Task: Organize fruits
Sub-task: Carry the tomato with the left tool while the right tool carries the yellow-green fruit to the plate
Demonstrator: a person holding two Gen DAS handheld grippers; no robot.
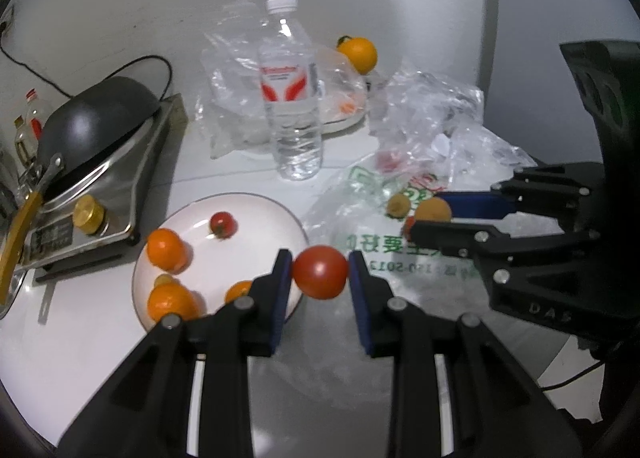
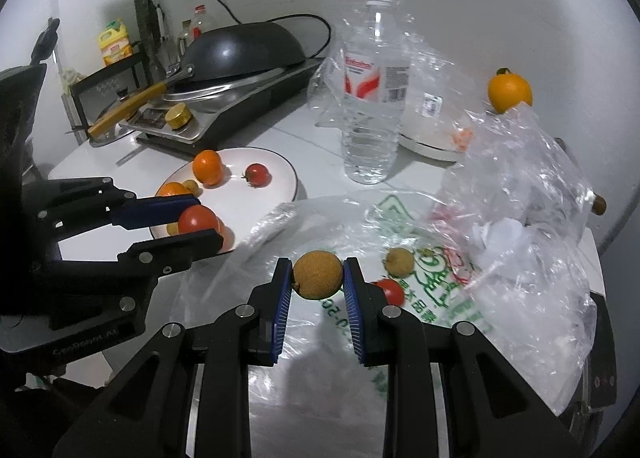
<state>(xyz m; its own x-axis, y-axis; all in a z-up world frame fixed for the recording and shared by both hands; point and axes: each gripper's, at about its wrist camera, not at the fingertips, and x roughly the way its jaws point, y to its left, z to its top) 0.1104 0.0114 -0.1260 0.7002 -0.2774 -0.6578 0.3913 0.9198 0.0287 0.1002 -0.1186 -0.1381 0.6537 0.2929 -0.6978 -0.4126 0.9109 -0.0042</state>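
— Where the white counter (image 2: 280,130) meets the pale wall, what stands on it?

— A steel stove (image 2: 224,106) with a dark wok (image 2: 244,46) upside down on it, a clear water bottle (image 2: 374,106), and crumpled plastic bags (image 2: 520,194) spread across the right side.

— And the fruit?

— A white plate (image 1: 248,250) holds several oranges (image 1: 166,250) and one small red tomato (image 1: 223,224). Another orange (image 2: 509,92) sits far back, beside the bags.

— The grippers?

— The left gripper (image 1: 320,278) is clamped on a smooth, glossy red tomato (image 1: 320,277), just past the plate's rim. The right gripper (image 2: 317,276) pinches a round, rough tan-brown fruit (image 2: 317,275) above the printed bag (image 2: 400,298), where a similar fruit (image 2: 399,260) and a red one (image 2: 390,292) lie.
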